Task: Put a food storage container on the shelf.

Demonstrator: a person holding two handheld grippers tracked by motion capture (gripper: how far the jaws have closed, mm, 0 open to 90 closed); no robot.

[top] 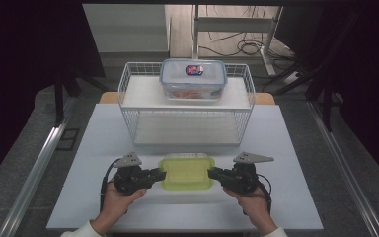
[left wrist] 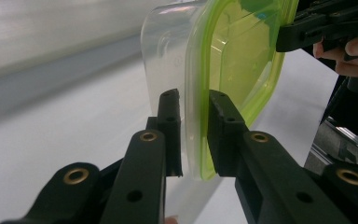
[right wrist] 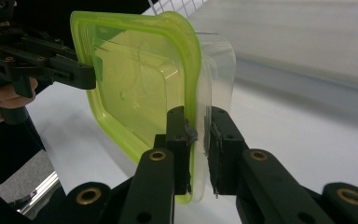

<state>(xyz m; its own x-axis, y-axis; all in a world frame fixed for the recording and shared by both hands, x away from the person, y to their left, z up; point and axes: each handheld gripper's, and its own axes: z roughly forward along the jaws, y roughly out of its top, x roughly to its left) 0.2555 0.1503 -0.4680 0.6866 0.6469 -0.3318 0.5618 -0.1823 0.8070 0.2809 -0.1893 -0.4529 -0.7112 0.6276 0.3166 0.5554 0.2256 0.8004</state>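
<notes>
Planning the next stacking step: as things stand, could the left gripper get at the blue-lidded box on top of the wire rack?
Probably not right now. The left gripper is shut on the green-lidded container, shared with the right gripper. The blue-lidded box sits unobstructed on the wire rack, so the path looks open once it lets go.

A white wire rack [top: 128, 106] stands at the middle of the table's [top: 286, 148] far edge, with an upper shelf and a lower one open toward the near edge. On the upper shelf, about midway between the rack's side walls, sits a clear lidded box [top: 193, 79] with blue clips, a red and blue label on its lid and something orange inside. Beyond the far edge, black cables [top: 237, 47] lie on the floor beside a metal frame [top: 237, 24].
</notes>
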